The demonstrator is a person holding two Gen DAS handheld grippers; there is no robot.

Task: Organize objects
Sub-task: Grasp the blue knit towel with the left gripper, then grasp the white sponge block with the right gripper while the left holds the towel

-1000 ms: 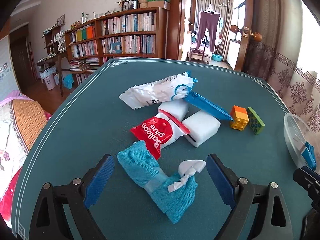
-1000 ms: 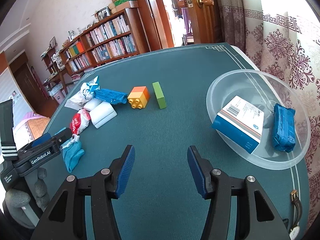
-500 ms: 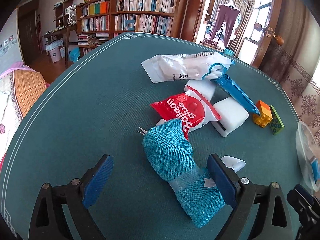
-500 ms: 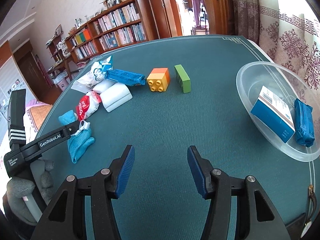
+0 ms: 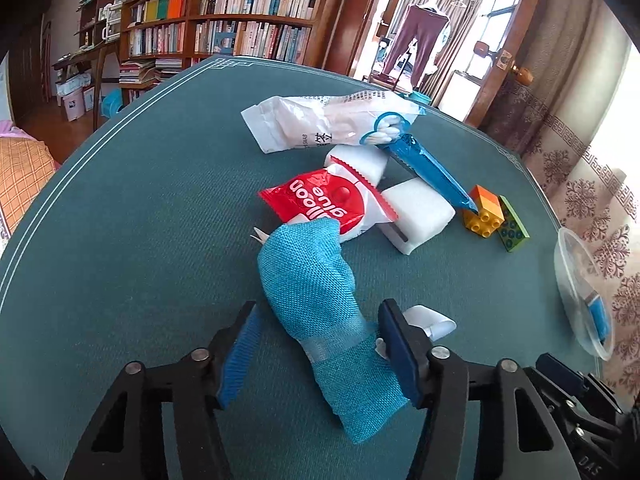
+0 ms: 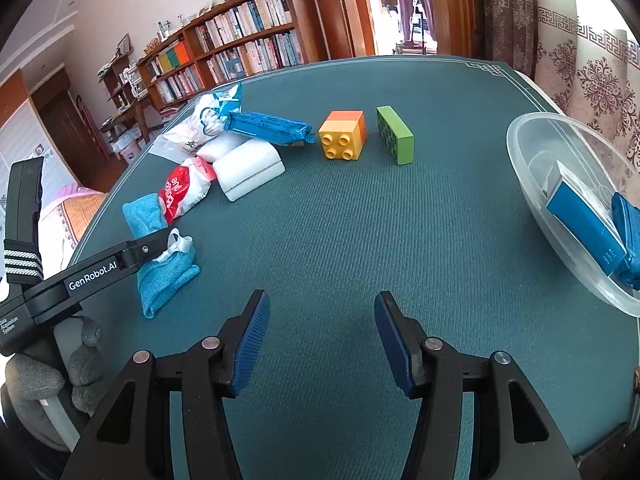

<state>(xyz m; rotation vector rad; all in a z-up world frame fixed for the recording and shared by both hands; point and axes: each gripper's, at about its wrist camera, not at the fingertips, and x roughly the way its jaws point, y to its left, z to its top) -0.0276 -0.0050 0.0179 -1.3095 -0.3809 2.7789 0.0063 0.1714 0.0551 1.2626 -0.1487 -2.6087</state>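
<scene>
We see a green tabletop (image 6: 360,240) carrying a clear bowl (image 6: 532,160) at its right edge, with a blue-and-white box (image 6: 580,220) inside. Our left gripper (image 5: 316,344) has just been closing its jaws around the blue mesh pouch (image 5: 312,280) lying near the tabletop's left side; the right pad touches it, the left stands just off. Our right gripper (image 6: 320,336) hangs half open over bare cloth, holding nothing

Right gripper (image 6: 320,340) jaws apart, clear bowl (image 6: 532,168) right
</scene>
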